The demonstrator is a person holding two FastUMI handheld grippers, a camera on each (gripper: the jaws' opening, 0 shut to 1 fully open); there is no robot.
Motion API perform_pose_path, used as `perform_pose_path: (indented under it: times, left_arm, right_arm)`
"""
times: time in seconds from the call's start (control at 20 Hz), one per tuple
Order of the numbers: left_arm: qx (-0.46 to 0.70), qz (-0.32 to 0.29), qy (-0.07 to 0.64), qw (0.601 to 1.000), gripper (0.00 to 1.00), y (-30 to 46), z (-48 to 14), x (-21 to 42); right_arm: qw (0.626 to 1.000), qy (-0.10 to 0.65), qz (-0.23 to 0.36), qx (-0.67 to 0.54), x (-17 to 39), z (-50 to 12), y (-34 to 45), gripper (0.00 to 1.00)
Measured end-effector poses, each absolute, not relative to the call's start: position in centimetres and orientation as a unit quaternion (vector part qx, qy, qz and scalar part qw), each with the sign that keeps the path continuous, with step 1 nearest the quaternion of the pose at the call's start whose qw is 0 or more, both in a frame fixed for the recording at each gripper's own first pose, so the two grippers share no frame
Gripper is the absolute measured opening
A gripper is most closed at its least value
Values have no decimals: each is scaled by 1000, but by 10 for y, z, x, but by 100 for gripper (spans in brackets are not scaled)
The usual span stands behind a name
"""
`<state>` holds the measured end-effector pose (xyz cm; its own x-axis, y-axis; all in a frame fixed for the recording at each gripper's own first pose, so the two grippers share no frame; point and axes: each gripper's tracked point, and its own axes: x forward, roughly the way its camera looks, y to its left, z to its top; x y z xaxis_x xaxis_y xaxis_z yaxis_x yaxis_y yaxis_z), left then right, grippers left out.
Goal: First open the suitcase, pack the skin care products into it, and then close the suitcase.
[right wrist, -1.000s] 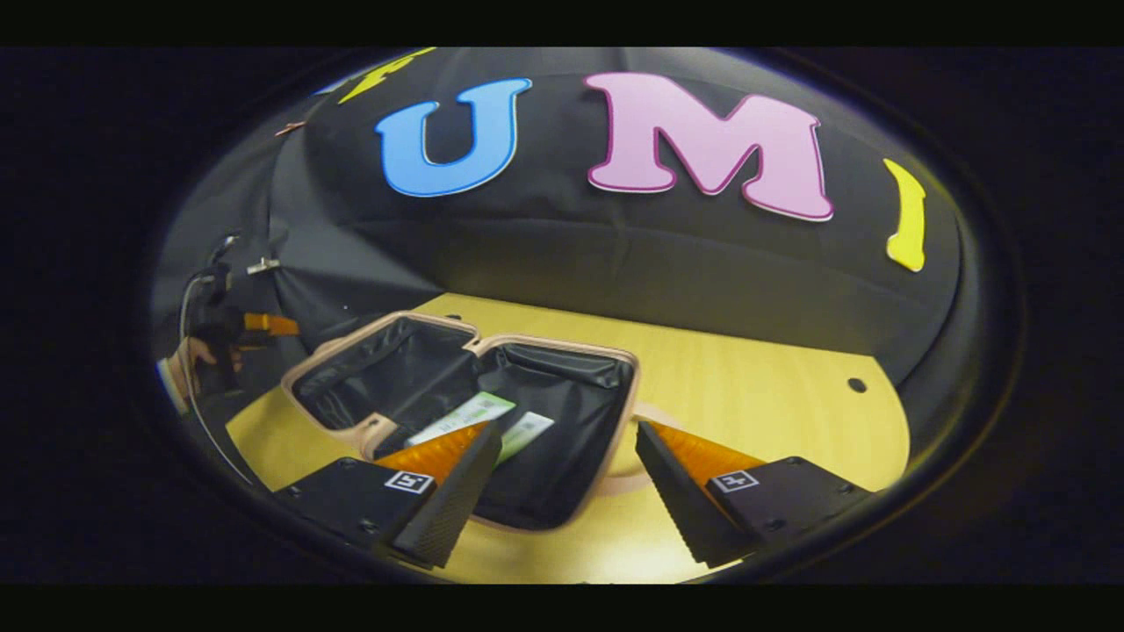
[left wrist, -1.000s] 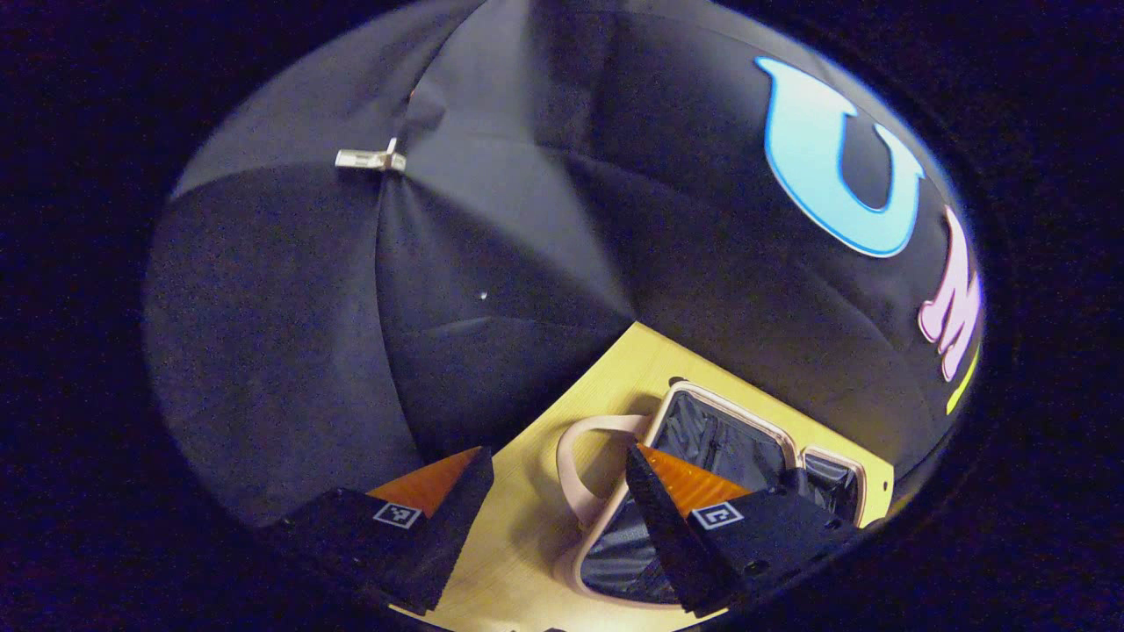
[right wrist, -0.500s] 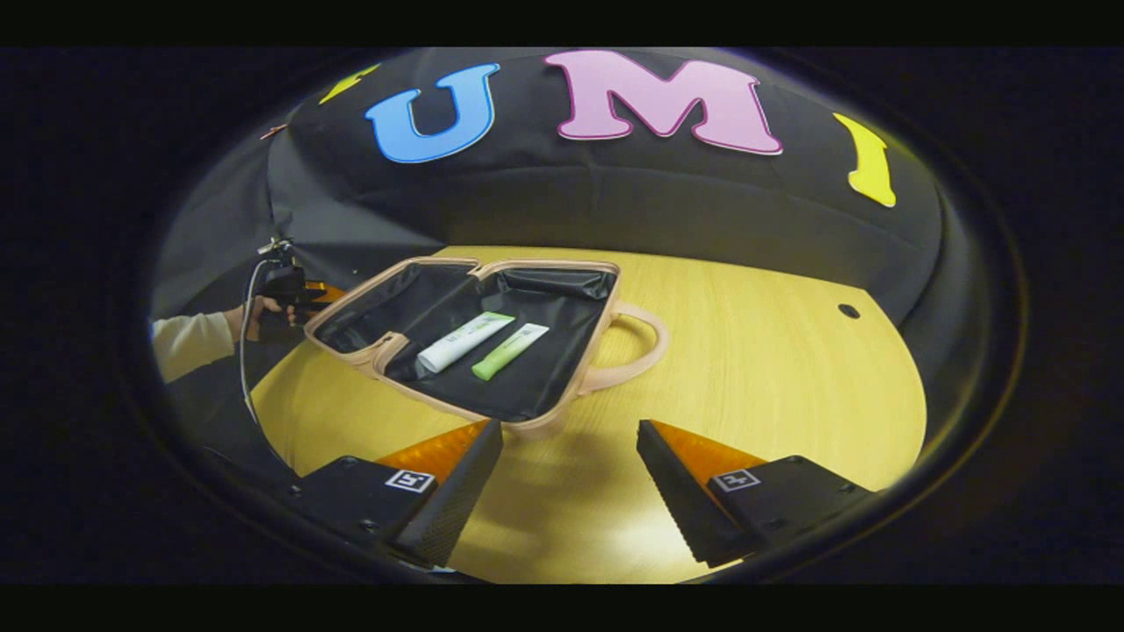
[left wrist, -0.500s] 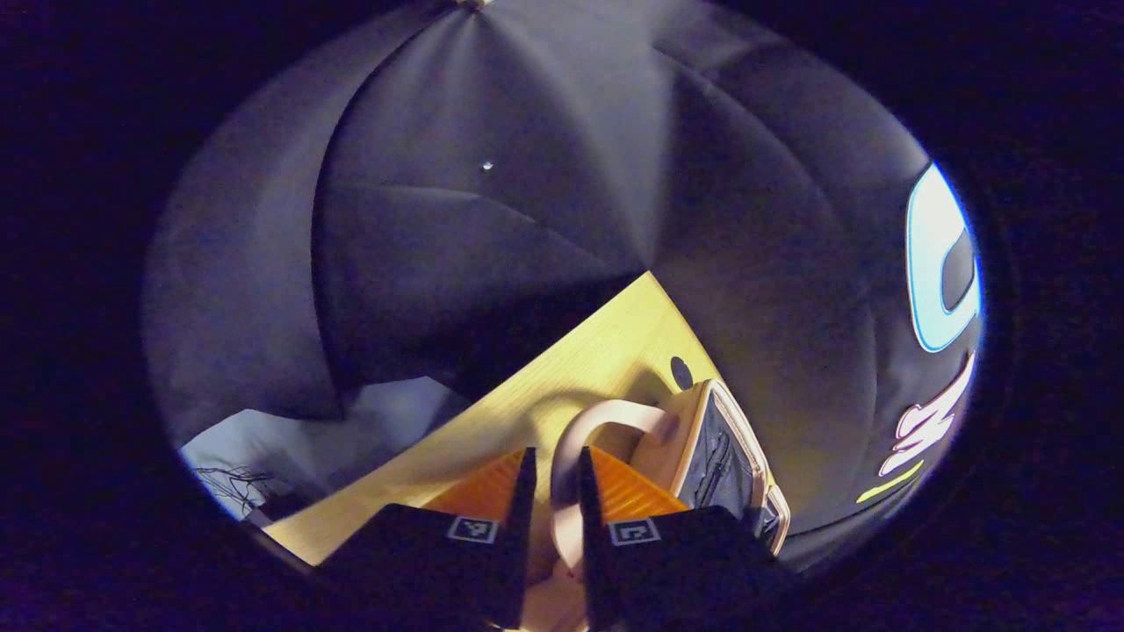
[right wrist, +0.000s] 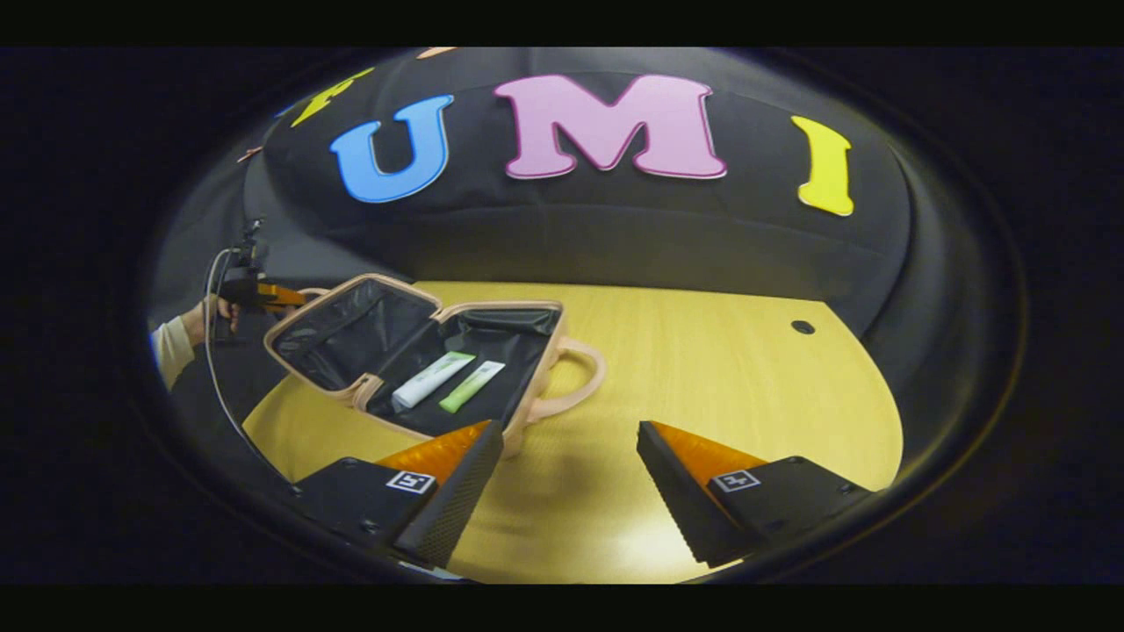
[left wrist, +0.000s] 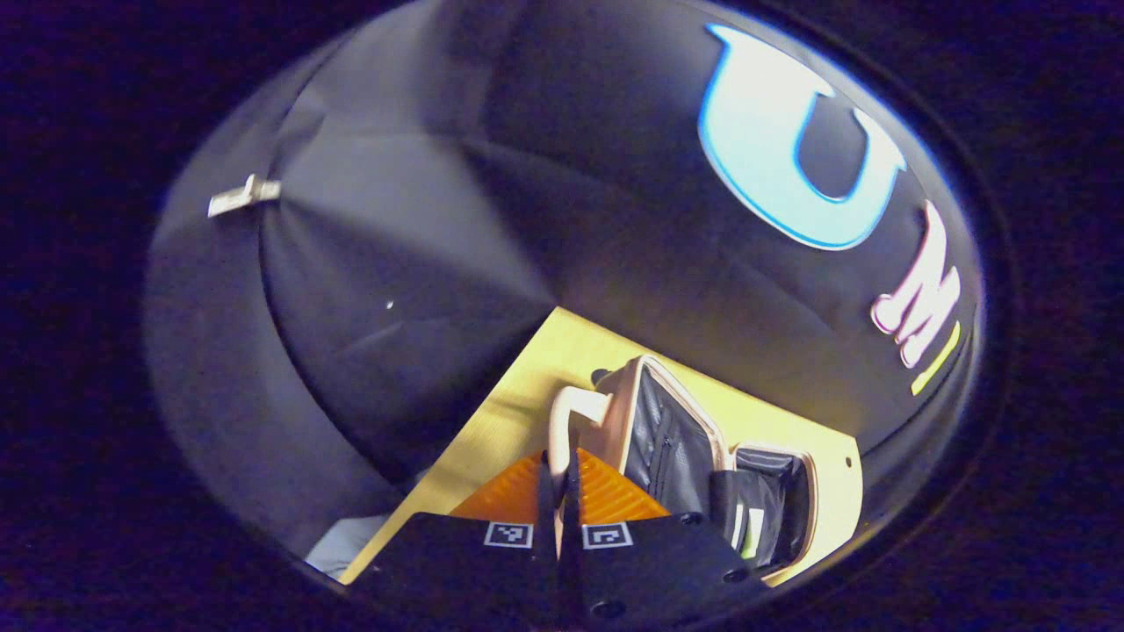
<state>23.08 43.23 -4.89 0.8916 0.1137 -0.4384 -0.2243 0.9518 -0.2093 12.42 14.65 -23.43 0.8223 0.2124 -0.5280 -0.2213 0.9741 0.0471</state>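
Closing is in hand: the left hand-held gripper (left wrist: 557, 491) pinches the lid's handle (left wrist: 566, 421) of the suitcase (right wrist: 421, 364); it must swing the lid over. The right hand-held gripper (right wrist: 569, 478) hangs open.

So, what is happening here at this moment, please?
A person is packing a small suitcase on a wooden table. Two skin care tubes already lie in its flat half. The left gripper is shut on the handle of the other half, which stands tilted up, so the closing looks to be under way. The right gripper is open above the table, holding nothing.
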Motion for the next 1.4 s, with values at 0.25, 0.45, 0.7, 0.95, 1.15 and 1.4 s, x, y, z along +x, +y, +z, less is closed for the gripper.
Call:
perform_pose_path:
  times: [0.25, 0.45, 0.7, 0.95, 1.15, 1.4]
  left_arm:
    - [-42, 62, 170, 983, 6, 317, 47, 221]
    - [-40, -4, 142, 989, 6, 185, 74, 216]
    - [-100, -90, 196, 971, 6, 19, -7, 230]
    - [-44, -81, 290, 953, 6, -41, -134, 253]
    - [-20, -72, 306, 949, 8, -47, -157, 259]
    - [-72, -105, 269, 955, 45, -61, -107, 222]
  right_arm:
    - [960, 261, 99, -26, 119, -206, 102, 98]
    - [960, 264, 92, 3, 109, -190, 72, 98]
    - [966, 230, 114, -4, 100, -165, 50, 97]
    - [973, 197, 112, -34, 105, -151, 7, 97]
    - [976, 196, 92, -25, 108, -155, -15, 97]
    - [979, 186, 87, -2, 101, -138, -14, 98]
